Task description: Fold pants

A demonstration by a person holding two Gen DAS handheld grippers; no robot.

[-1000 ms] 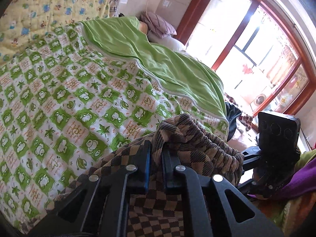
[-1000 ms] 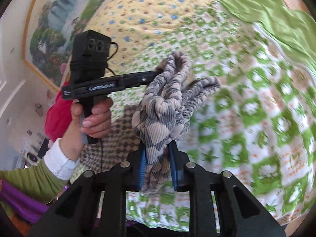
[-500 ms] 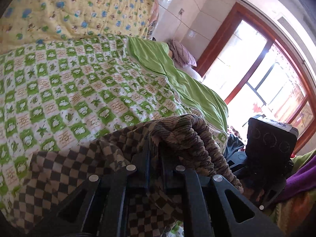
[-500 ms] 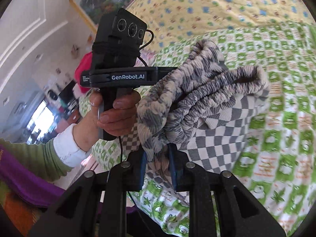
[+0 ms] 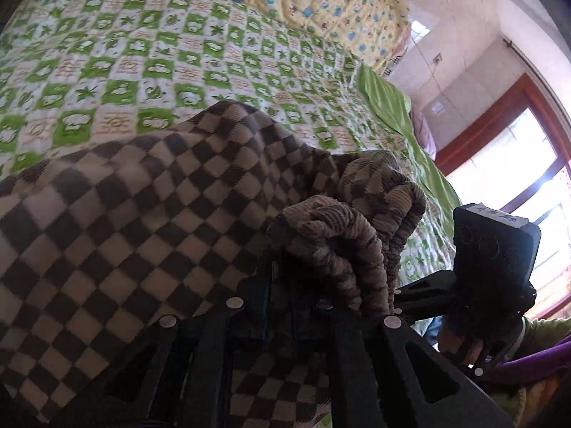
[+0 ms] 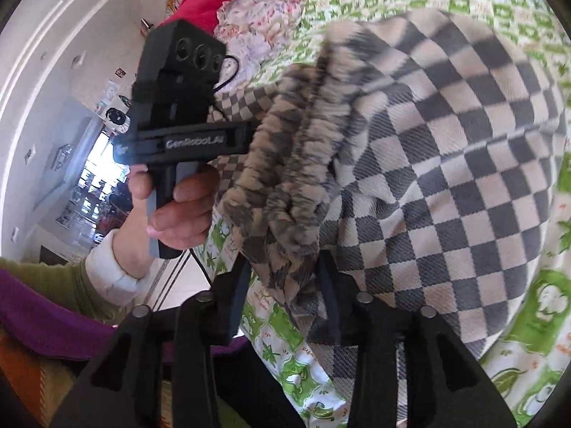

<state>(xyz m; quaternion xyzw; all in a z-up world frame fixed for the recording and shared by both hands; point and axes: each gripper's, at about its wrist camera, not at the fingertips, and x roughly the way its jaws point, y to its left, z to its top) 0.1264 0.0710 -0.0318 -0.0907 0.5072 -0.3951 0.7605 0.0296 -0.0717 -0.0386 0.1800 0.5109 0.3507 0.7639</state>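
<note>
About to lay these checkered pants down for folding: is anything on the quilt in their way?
Nothing visible: the green-patterned quilt beyond the pants looks bare. Both grippers, left and right, already clamp the waistband.

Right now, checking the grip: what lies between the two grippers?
The pants' gathered waistband, seen in the right wrist view, spans from the left gripper to the right gripper.

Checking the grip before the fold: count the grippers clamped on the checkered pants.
2: left gripper and right gripper, each clamped on the gathered waistband of the pants.
</note>
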